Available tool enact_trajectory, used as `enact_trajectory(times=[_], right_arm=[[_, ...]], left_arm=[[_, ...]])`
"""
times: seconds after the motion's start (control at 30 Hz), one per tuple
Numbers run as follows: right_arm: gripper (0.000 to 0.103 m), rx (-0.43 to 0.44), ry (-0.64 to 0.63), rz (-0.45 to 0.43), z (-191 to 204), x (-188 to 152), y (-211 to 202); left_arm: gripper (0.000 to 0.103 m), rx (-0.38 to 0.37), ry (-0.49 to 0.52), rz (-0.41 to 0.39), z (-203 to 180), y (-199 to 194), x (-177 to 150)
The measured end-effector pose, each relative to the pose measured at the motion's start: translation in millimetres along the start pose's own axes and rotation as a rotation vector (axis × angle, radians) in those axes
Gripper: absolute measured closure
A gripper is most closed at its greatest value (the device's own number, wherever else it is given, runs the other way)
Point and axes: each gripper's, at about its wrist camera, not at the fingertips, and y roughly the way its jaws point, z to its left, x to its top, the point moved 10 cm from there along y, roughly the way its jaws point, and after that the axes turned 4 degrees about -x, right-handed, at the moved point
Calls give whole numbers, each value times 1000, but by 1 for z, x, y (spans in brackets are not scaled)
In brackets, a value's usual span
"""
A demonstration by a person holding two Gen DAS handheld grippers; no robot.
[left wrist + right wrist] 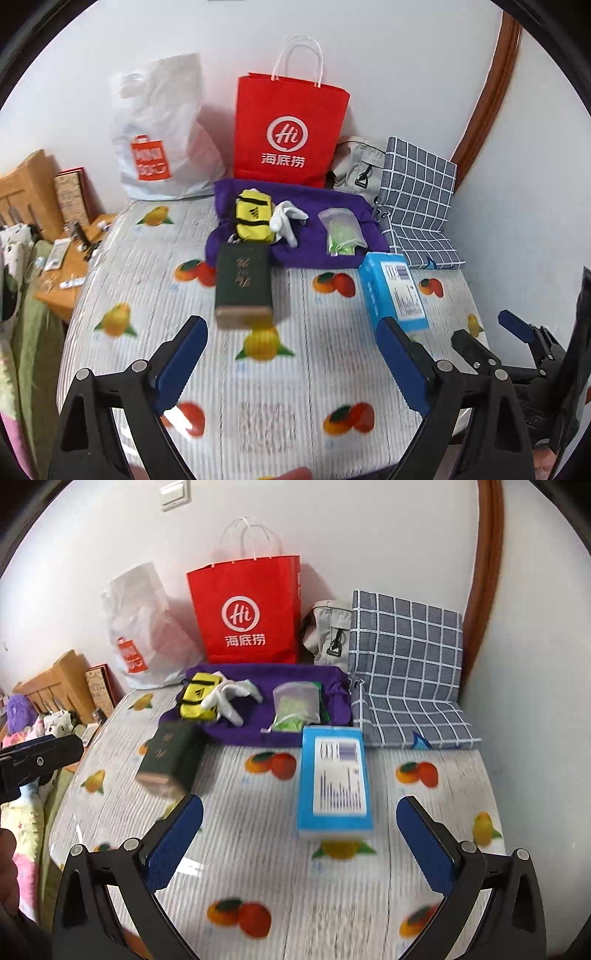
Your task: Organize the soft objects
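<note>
Nearest, both pairs of tongs stand wide with nothing between their blue pads: the left tongs over bare patterned cloth on the desk, the right tongs likewise, with the right pair also showing at the right edge of the left wrist view. Just beyond them lie two stiff things that are likely not the job's concern: a dark green box, ahead of the left tongs, and a light blue box, ahead of the right tongs, each with its long axis running away from the cameras. Farther on, well apart from either pair, the soft things sit together on a purple cloth whose long axis runs across the desk: a yellow pouch towards its left end, white socks, as they seem through the blur, touching it, and a clear packet of green stuff towards the right. So the pouch and socks lie more in line with the left tongs, the packet with the right. Against the wall at the back stand a white plastic bag, a red paper bag, a grey bag and a checked cloth bag, the probable places for stowing.
</note>
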Motion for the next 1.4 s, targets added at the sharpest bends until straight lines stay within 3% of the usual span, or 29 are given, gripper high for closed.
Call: enact_trajectory(times=[0.13,0.43,0.83,1.4], right_arm=[[0,5,13,-13,1,-20,-30],[0,-18,51,-53,-10,-56,-78],[0,-30,54,-99,-13,-73,-110],[0,-25,73,-119,-20,-77,-122]], left_arm=[[9,39,-16,-30,4,-23,-24],[9,42,16,-57,-13,-55,-66],[9,45,33,-96,-24,-79,-80],[9,43,60,-99,-34,-85,-87]])
